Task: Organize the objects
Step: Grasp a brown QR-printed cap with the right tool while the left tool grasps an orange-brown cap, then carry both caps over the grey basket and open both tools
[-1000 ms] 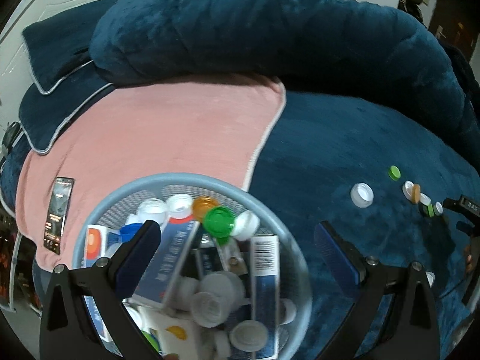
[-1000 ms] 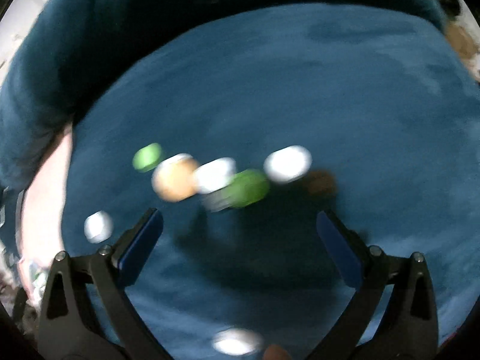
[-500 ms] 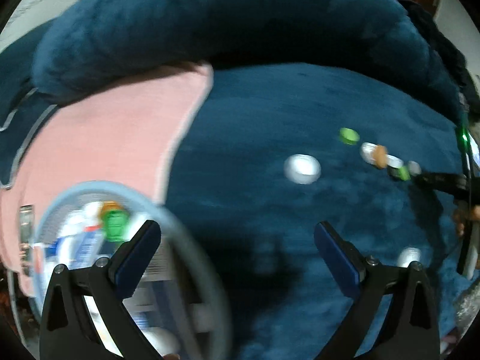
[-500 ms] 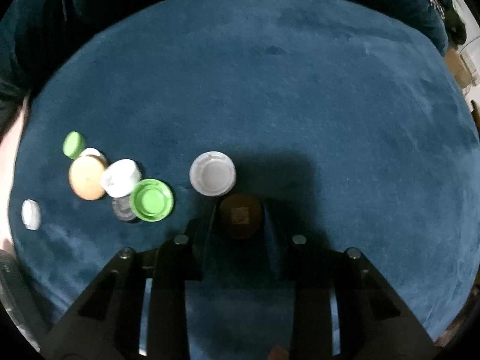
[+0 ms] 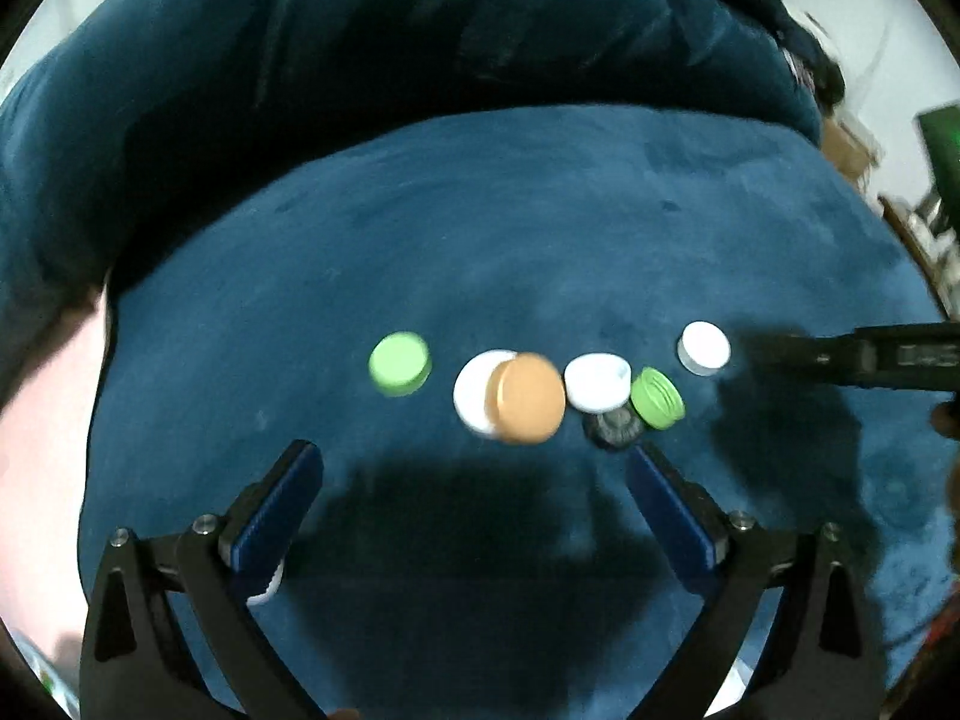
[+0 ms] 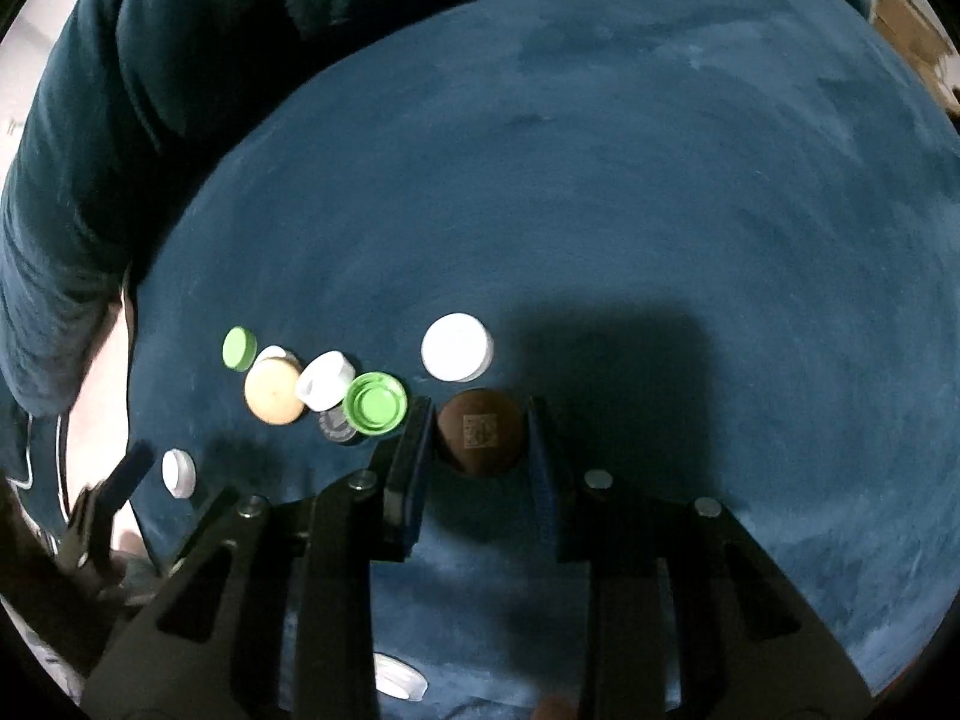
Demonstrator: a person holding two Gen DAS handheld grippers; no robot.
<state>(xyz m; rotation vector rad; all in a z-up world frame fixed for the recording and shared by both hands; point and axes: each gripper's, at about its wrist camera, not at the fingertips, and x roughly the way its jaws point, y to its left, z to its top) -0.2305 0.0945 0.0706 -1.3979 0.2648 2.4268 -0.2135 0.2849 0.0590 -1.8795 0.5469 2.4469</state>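
Several bottle caps lie in a row on the dark blue blanket (image 5: 540, 228): a green cap (image 5: 399, 362), an orange cap (image 5: 528, 397) over a white one, a white cap (image 5: 598, 381), a dark cap (image 5: 613, 427), a green ribbed cap (image 5: 657, 398) and a white cap (image 5: 704, 347). My left gripper (image 5: 471, 483) is open just in front of the row. My right gripper (image 6: 478, 425) is shut on a brown cap (image 6: 480, 431) with a printed code. It shows at the right of the left wrist view (image 5: 864, 354). The green ribbed cap (image 6: 375, 404) sits beside its left finger.
A big dark blue cushion (image 5: 300, 60) rises behind the blanket. A pink cloth (image 5: 42, 420) lies at the left. A loose white cap (image 6: 178, 472) lies near it and another white cap (image 6: 396, 681) lies under my right gripper.
My left gripper swung right, away from the basket, and now faces the row of caps. My right gripper closed around the brown cap.
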